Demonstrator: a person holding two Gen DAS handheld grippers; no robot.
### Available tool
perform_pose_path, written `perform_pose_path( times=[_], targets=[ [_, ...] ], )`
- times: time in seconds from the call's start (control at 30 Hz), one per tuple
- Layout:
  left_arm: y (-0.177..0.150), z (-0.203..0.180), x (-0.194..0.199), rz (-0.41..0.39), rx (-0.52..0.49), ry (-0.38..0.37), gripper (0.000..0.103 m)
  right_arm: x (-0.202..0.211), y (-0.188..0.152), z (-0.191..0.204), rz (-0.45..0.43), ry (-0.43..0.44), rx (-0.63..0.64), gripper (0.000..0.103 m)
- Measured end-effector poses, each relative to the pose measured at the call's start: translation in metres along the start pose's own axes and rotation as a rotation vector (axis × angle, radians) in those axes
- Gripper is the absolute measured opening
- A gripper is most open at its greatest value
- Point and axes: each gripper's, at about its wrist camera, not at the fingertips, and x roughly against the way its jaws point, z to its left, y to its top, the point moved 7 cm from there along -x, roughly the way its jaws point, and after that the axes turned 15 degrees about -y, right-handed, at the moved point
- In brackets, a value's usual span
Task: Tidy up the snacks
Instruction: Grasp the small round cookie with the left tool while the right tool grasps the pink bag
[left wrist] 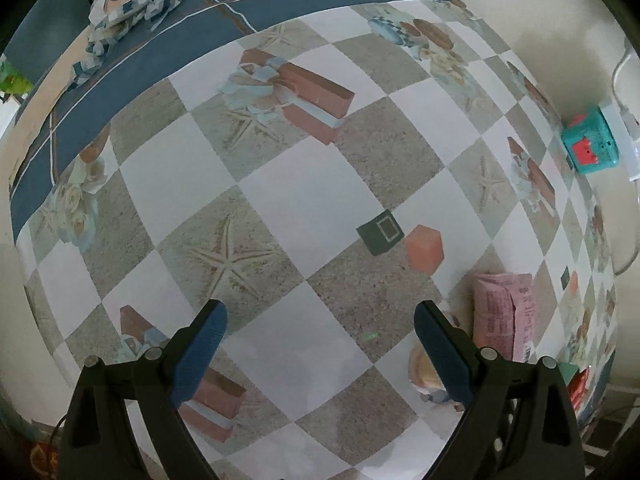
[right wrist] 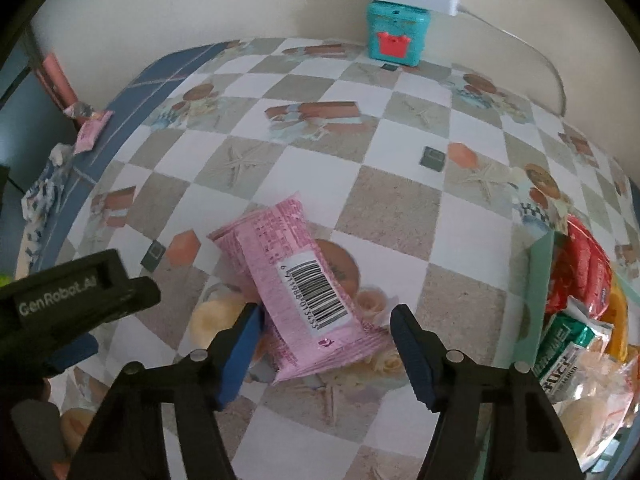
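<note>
My right gripper (right wrist: 324,316): spread wide, empty, straddling pink snack packet (right wrist: 296,280) at frame centre; close squarely across width, avoid crimped end; green box (right wrist: 540,280) right edge; left gripper (left wrist: 320,328) open, empty

Both wrist cams look down close on table; shared: pink packet (right wrist: 298,292), teal box (left wrist: 591,142).

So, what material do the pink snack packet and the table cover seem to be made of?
Pink snack packet: probably thin plastic film, matte to slightly glossy; it shows crimped end seals, soft creases and a printed barcode. Table cover: probably vinyl or oilcloth, smooth with a faint sheen; its checked pattern is printed and it lies flat.
</note>
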Motion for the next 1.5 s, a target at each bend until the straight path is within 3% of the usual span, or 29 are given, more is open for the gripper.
perform_pose_path(
  times=[0.37, 0.57, 0.73, 0.93, 1.0, 1.1, 1.5],
  targets=[
    [-0.007, -0.032, 0.005, 0.050, -0.103, -0.079, 0.095, -0.009, -0.011, -0.052, 0.099, -0.036, -0.102, 0.067],
    [-0.016, -0.056, -0.001, 0.090, -0.198, -0.096, 0.095, -0.008, -0.023, -0.057, 0.172, -0.032, -0.070, 0.067],
    [-0.025, -0.070, -0.015, 0.119, -0.258, -0.099, 0.094, -0.005, -0.022, -0.060, 0.161, -0.055, -0.058, 0.069],
    [-0.027, -0.075, -0.028, 0.140, -0.285, -0.094, 0.086, -0.011, -0.024, -0.052, 0.161, -0.063, -0.033, 0.073],
    [-0.029, -0.073, -0.032, 0.147, -0.289, -0.098, 0.067, -0.012, -0.024, -0.051, 0.156, -0.063, -0.030, 0.073],
    [-0.032, -0.076, -0.035, 0.157, -0.298, -0.098, 0.060, -0.014, -0.024, -0.048, 0.144, -0.062, -0.027, 0.075],
    [-0.049, -0.078, -0.035, 0.161, -0.326, -0.078, 0.052, -0.026, -0.019, -0.043, 0.111, -0.074, -0.028, 0.076]
  ],
)
